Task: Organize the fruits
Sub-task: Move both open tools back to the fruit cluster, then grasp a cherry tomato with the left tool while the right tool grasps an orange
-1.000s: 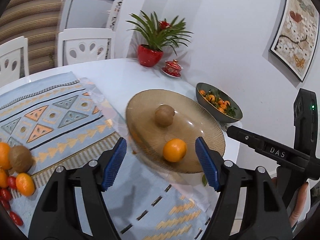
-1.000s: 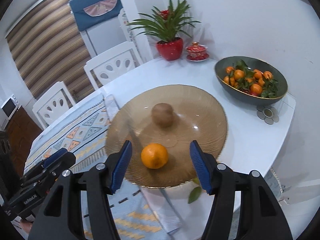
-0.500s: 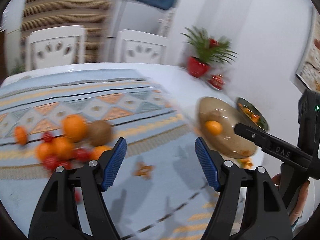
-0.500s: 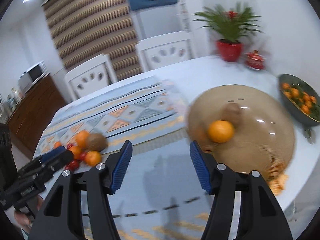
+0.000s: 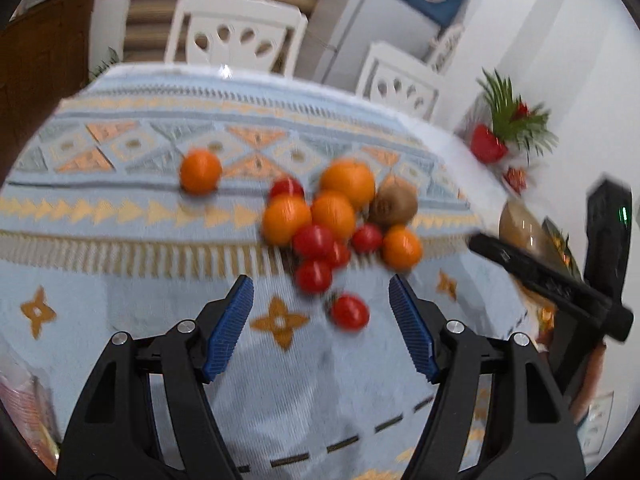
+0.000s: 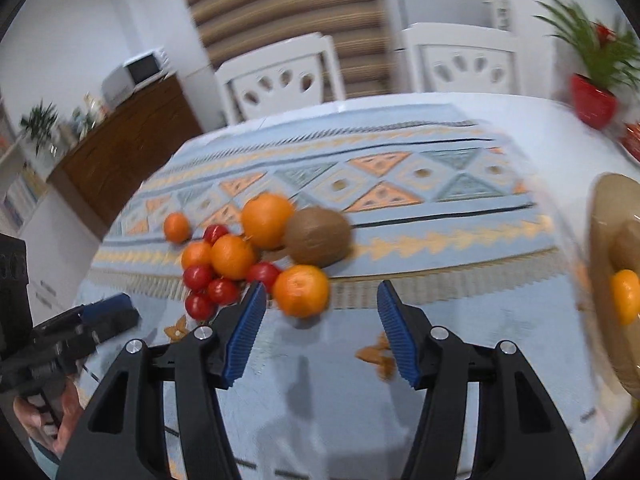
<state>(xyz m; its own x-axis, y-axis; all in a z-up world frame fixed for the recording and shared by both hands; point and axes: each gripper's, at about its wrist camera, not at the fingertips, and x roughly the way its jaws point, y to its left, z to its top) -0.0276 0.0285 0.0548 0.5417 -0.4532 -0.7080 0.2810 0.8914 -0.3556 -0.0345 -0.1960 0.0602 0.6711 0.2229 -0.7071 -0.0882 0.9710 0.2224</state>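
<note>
Table: white, covered over most of its top by a pale blue patterned cloth. Both views are blurred by motion.

Two white chairs are seen beyond the table's far edge, toward 12 o'clock in both views.

Amber glass plate: seen at 3 o'clock in the right wrist view, on the table past the cloth's edge. A kiwi and an orange are held on it, close together.

Left gripper: jaws spread wide, nothing between them, held over the cloth. A lone tomato is framed just ahead of the gap.

Right gripper: jaws likewise released and empty. A small orange is seen just ahead of the gap, toward the left finger.

Fruit pile: gathered on the cloth, at the centre of the left wrist view and at 10 o'clock from the right gripper in its own view. It is made up of several oranges, one brown kiwi on the pile's plate-ward side, touching the biggest orange, and a cluster of red tomatoes on the near side. One small orange is set apart at 10 o'clock from the pile in the left wrist view.

A red plant pot is noted at 2 o'clock in the right wrist view.
</note>
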